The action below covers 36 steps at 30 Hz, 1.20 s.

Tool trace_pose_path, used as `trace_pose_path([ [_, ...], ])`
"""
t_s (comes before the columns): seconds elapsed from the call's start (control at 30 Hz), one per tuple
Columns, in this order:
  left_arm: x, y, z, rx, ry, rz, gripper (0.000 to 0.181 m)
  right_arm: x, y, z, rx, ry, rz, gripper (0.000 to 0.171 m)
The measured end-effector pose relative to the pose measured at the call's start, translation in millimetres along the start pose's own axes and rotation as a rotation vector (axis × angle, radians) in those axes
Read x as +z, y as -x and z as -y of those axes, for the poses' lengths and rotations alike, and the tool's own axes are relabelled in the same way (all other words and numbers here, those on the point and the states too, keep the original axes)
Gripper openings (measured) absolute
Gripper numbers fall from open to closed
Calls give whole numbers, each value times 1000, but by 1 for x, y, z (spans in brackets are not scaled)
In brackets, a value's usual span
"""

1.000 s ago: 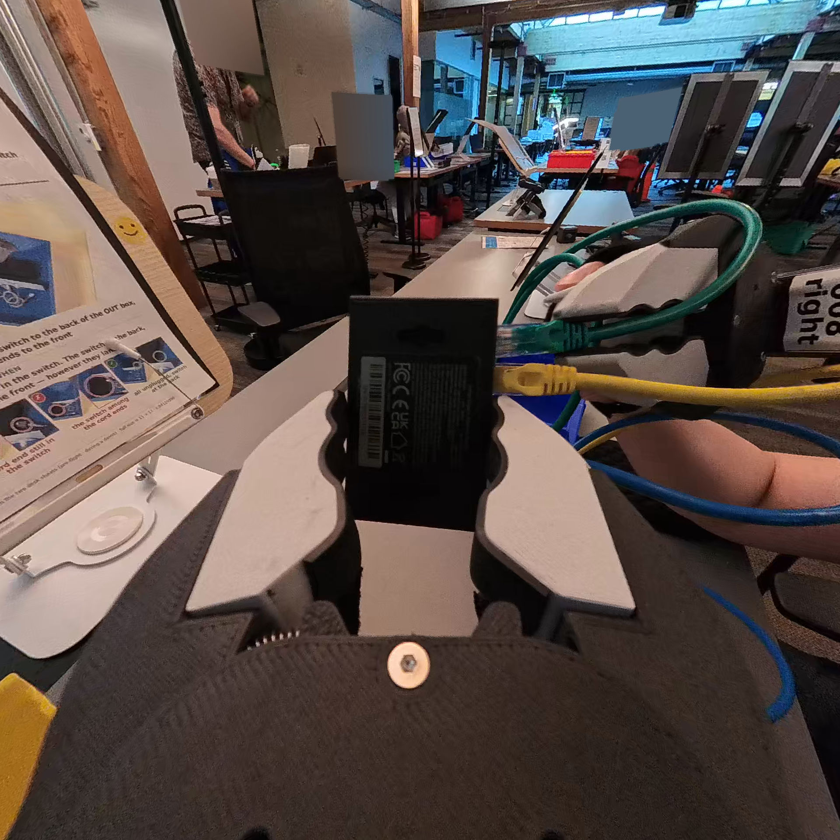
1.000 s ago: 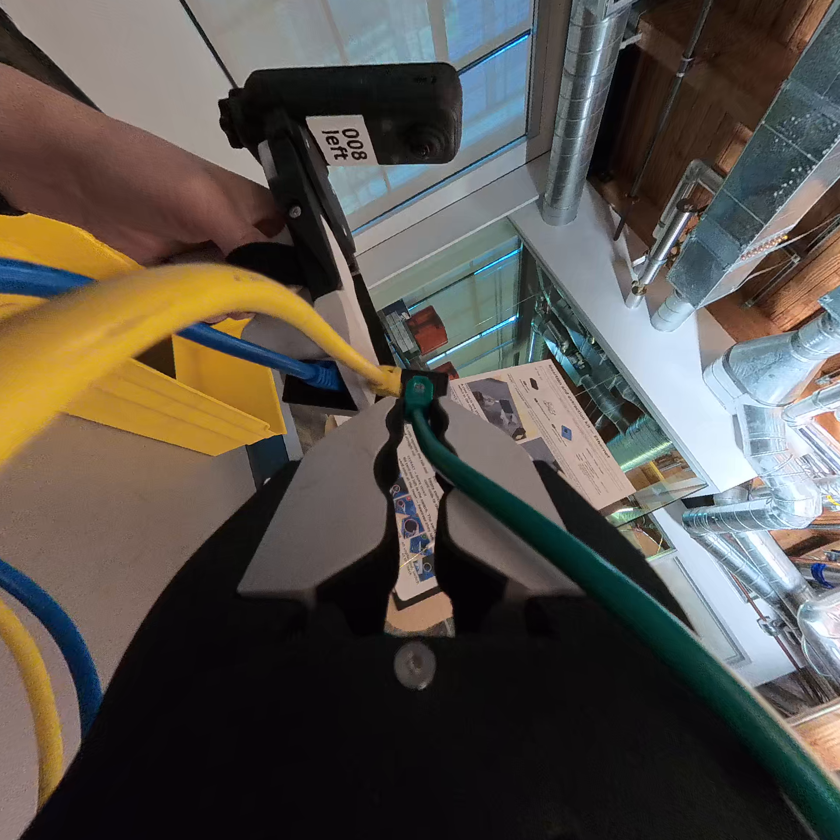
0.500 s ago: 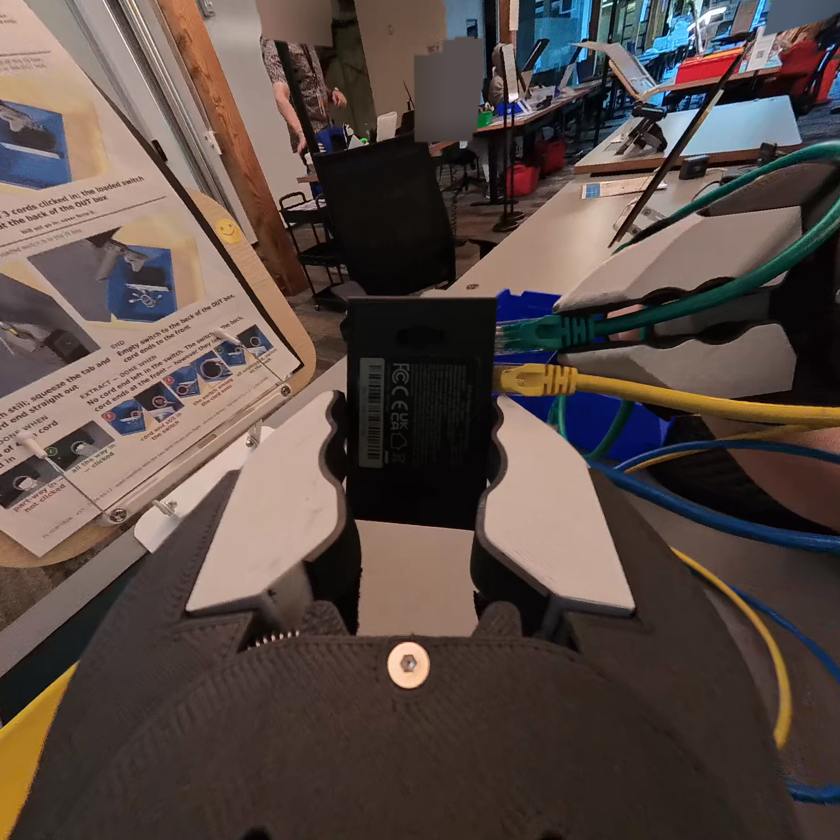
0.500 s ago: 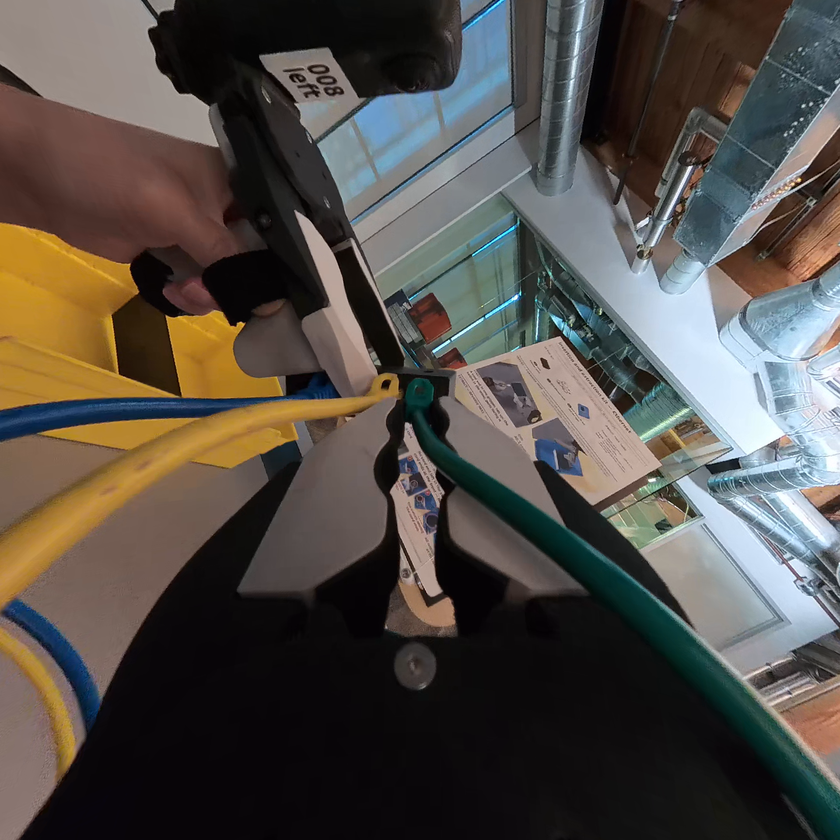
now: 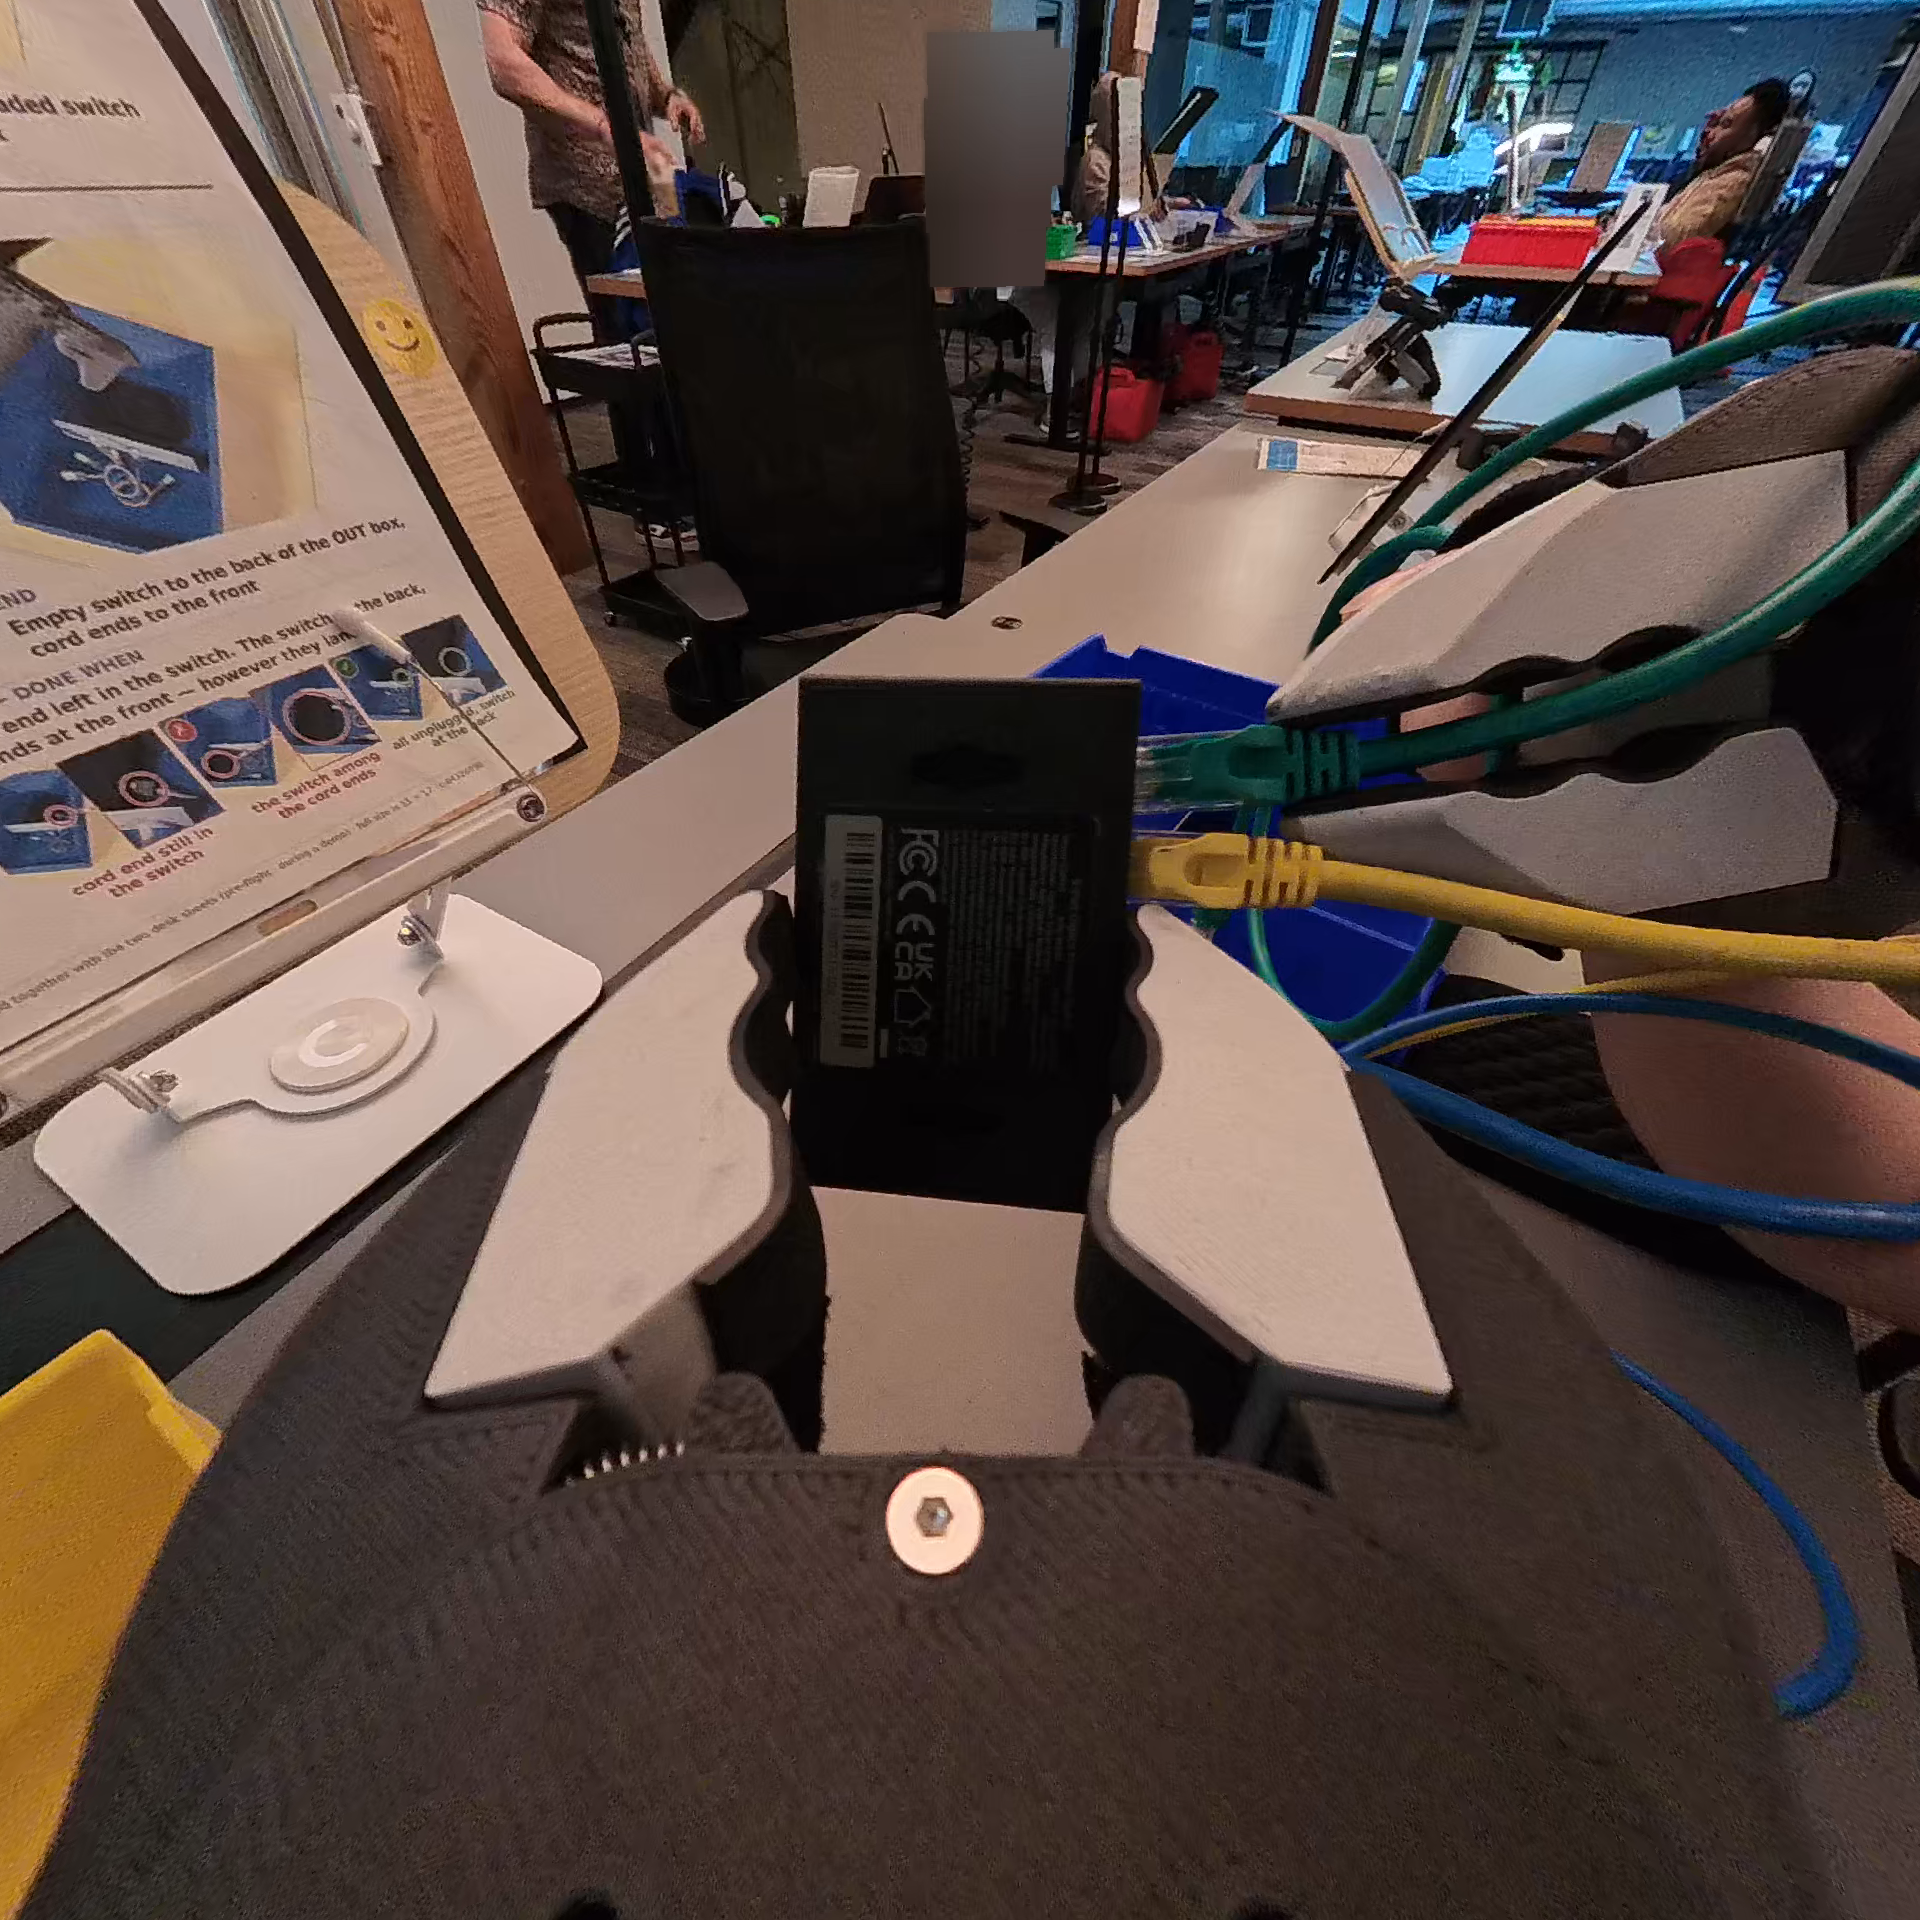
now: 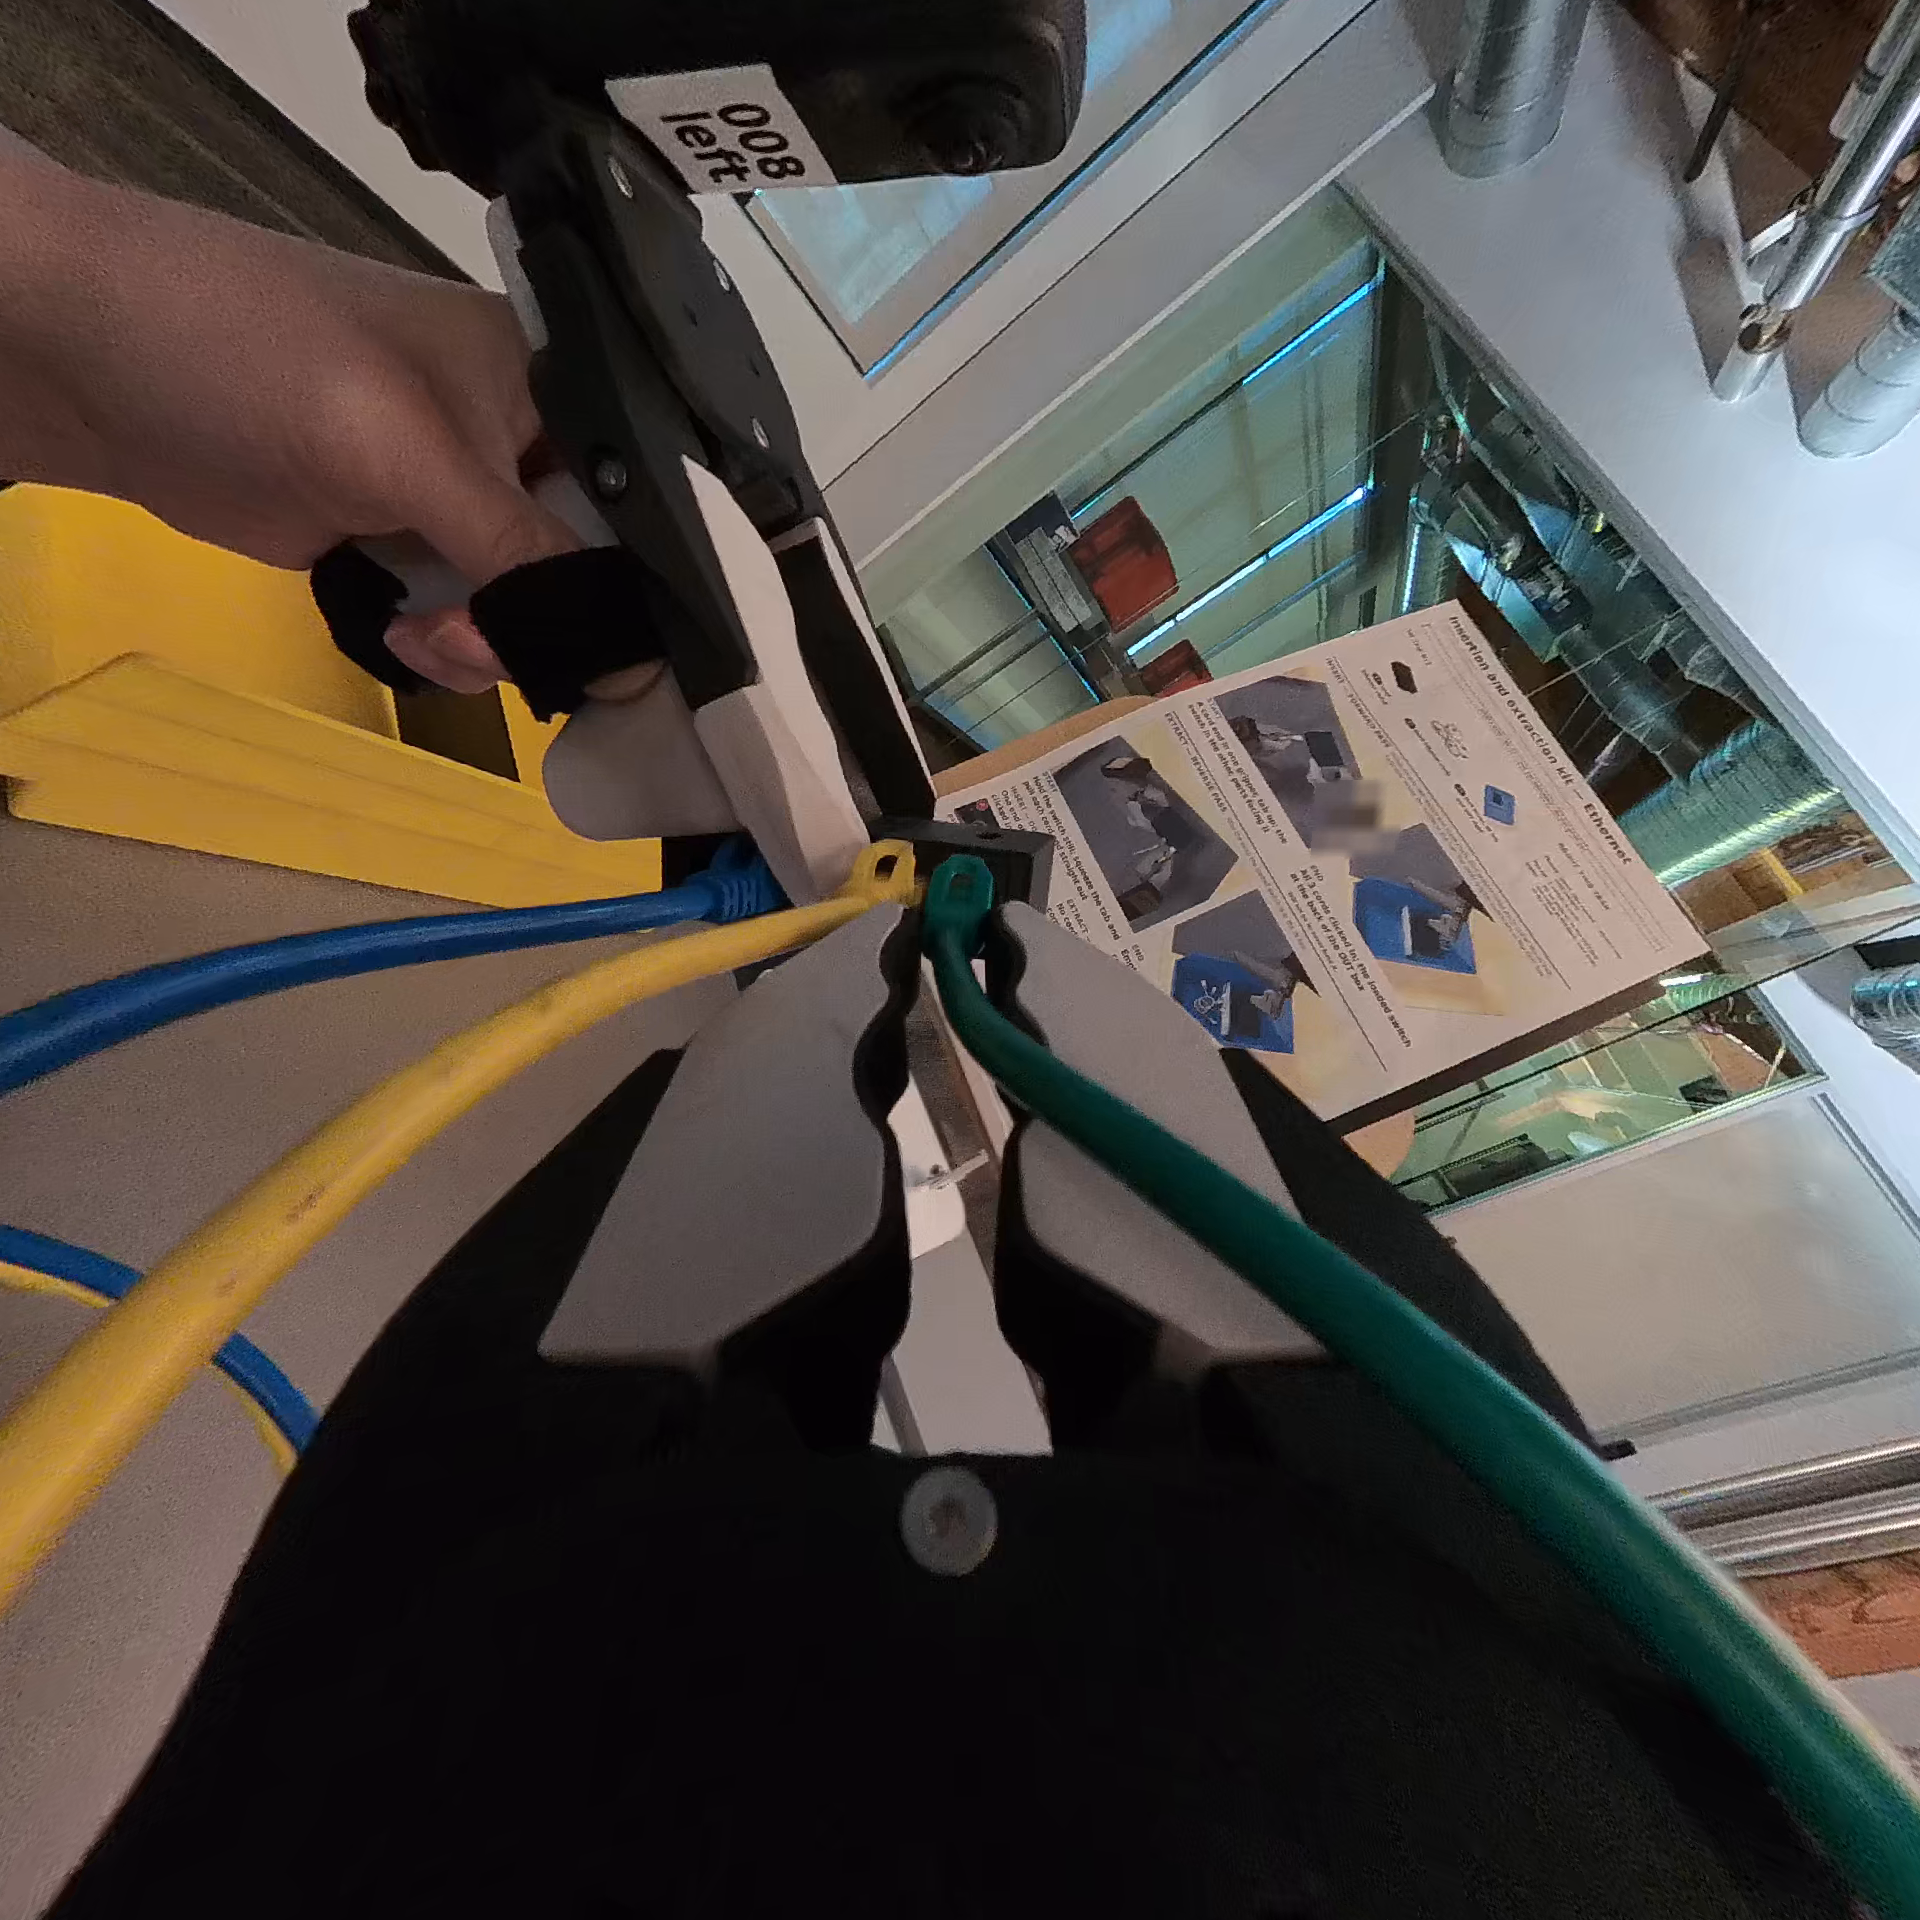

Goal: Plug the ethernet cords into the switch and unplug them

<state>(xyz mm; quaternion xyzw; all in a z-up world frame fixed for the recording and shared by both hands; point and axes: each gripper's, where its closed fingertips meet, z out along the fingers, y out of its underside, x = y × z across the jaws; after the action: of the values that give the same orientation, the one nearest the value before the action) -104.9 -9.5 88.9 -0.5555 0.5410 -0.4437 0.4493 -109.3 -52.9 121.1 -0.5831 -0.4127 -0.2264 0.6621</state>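
The black switch (image 5: 961, 935) stood upright between the left gripper's (image 5: 940, 997) jaws, which were clamped on its two long sides, its labelled underside facing the camera. On the side of the switch toward the right-hand jaw, the yellow cord (image 5: 1236, 871) was seated in a port. Just above it the green cord (image 5: 1247, 767) had its clear plug at the switch's edge; whether it was fully seated I could not tell. The right gripper (image 6: 940, 914) had its jaws closed on the green cord's boot just behind the plug, the cable trailing back over the right-hand jaw. From the right wrist view a blue cord (image 6: 717, 894) also reached the switch, beyond the yellow one.

Beneath both grippers lay a pale grey desk (image 5: 1174, 561). Ahead of the left jaws, past the switch, sat a blue bin (image 5: 1195, 681); a yellow bin (image 5: 73, 1475) lay behind the left-hand jaw. To that jaw's outer side an instruction sheet (image 5: 208, 582) leaned on a white stand (image 5: 312, 1081).

Beyond the desk were a black office chair (image 5: 810, 416), more desks, a wooden post (image 5: 436, 260) and a standing person (image 5: 582, 114). The right wrist view showed windows and silver ducting (image 6: 1507, 83).
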Motion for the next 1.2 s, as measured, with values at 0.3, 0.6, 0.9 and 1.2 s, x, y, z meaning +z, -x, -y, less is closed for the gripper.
trace_pose_path([
  [0.3, 1, -5, 0, 2, 5, -27, 59, -5, 3, 1, 3, 7, 48, 13],
  [0.6, 1, -4, -3, 0, 16, -28, 59, -6, 5, -1, 27, -7, 77, 14],
  [0.9, 4, -1, -7, 21, 27, -11, 59, -4, 7, -7, 15, 0, 95, 14],
  [1.2, 3, -6, -1, 12, -36, -30, 59, -7, 4, -4, 2, -32, 73, 13],
])
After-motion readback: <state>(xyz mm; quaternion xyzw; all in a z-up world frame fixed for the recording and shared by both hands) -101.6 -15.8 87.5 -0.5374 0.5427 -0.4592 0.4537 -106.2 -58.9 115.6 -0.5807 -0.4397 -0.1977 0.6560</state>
